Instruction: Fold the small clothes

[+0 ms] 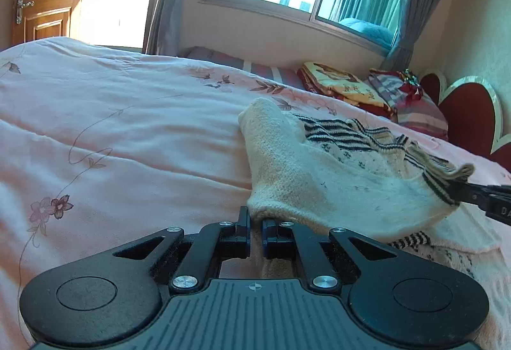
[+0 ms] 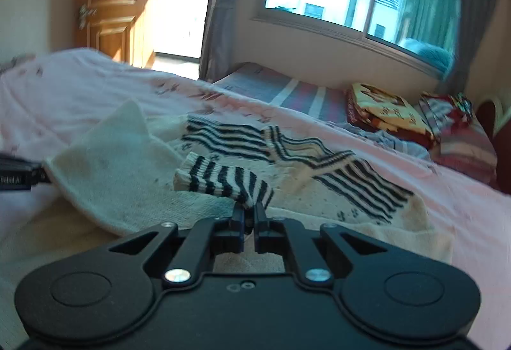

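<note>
Since both tongs are clamped on thin knit edges, slipping is the worry. Over on the left, the left gripper (image 1: 255, 224) is pinched shut on the cream hem of the sweater (image 1: 319, 171), which lies on the pink bedspread (image 1: 127, 126). The right gripper (image 2: 249, 212) nips the striped cuff (image 2: 223, 180); a hard tug could pop it free and wreck the fold.

Little legible lettering.

- Left wrist view: right gripper (image 1: 460, 190) enters at the right edge; white letters "DA" on its black body, the rest cut off by the frame.
- Right wrist view: left gripper (image 2: 41, 172) enters at the left edge; white lettering "RebeLAI" on its black body, somewhat blurred.
- Folded blanket (image 1: 345, 88) by the wall carries yellow lettering, too small to read.
</note>
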A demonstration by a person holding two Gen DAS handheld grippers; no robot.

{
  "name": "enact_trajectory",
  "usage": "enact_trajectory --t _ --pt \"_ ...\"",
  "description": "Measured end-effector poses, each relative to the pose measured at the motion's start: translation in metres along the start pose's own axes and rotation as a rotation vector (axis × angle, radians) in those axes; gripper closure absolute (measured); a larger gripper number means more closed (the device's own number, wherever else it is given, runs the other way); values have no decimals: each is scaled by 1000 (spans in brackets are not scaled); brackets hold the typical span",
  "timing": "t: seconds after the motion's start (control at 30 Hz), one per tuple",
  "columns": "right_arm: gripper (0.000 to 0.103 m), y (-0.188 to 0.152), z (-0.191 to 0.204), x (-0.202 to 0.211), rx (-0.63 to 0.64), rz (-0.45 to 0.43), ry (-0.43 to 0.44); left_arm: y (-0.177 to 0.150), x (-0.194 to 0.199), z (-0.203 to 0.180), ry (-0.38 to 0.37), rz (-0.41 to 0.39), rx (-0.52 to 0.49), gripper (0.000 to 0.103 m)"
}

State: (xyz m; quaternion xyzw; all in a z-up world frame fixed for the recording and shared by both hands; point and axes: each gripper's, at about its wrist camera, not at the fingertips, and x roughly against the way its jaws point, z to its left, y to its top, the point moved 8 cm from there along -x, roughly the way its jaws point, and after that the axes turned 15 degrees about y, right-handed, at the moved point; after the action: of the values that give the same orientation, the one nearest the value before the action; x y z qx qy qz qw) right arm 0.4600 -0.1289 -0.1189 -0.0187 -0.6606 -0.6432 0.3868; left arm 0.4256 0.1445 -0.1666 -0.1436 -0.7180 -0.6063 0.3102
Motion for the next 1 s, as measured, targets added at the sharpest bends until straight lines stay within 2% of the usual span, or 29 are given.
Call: enact_trajectory --t 0.1,0.17,0.23,0.27,0.43,0.5,0.53,0.57,0.63,0.73,0.77,0.83,0.87,0.9,0.93,1.0 --pt "97 -13 -28 21 -234 -67 5 -8 -5 -2 -6 18 -32 97" --pt "97 -30 -42 16 -344 -33 19 -8 -7 -5 -5 15 -49 97" --pt "94 -41 -50 15 -404 -22 28 -4 -9 -6 -5 19 -60 97" --pt "89 -45 -54 16 -440 -30 38 -4 -10 -7 -6 22 -67 97" --pt "79 -56 -78 29 -598 -89 43 -2 -11 -10 -14 27 -100 97" --pt "83 -60 -85 30 -646 -106 47 -3 -11 -11 -15 22 -103 97" --pt "94 -59 -88 31 -648 -107 43 -3 -12 -11 -14 21 -98 97" --pt "96 -56 -89 30 -626 -102 30 -2 -11 -10 -16 13 -89 97" --pt "96 -41 -85 34 -556 -128 12 3 -3 -7 -2 -53 -55 97" --pt "96 -9 -73 52 -445 -225 13 16 13 -2 -5 -166 11 97" --pt "96 -3 -69 58 -417 -251 11 18 14 -3 -3 -170 15 97" --pt "96 0 -67 64 -357 -285 -10 12 -1 -11 -1 -85 -33 97" --pt "96 -8 -71 58 -350 -257 -22 5 -11 -15 27 -26 -85 97" --pt "96 -22 -79 45 -380 -180 -32 -1 -16 -16 39 2 -114 97" --pt "96 -39 -88 32 -427 -95 -54 -4 -16 -17 34 -6 -122 97" --pt "96 -55 -93 27 -462 -80 -45 -3 -13 -16 31 -4 -131 97"
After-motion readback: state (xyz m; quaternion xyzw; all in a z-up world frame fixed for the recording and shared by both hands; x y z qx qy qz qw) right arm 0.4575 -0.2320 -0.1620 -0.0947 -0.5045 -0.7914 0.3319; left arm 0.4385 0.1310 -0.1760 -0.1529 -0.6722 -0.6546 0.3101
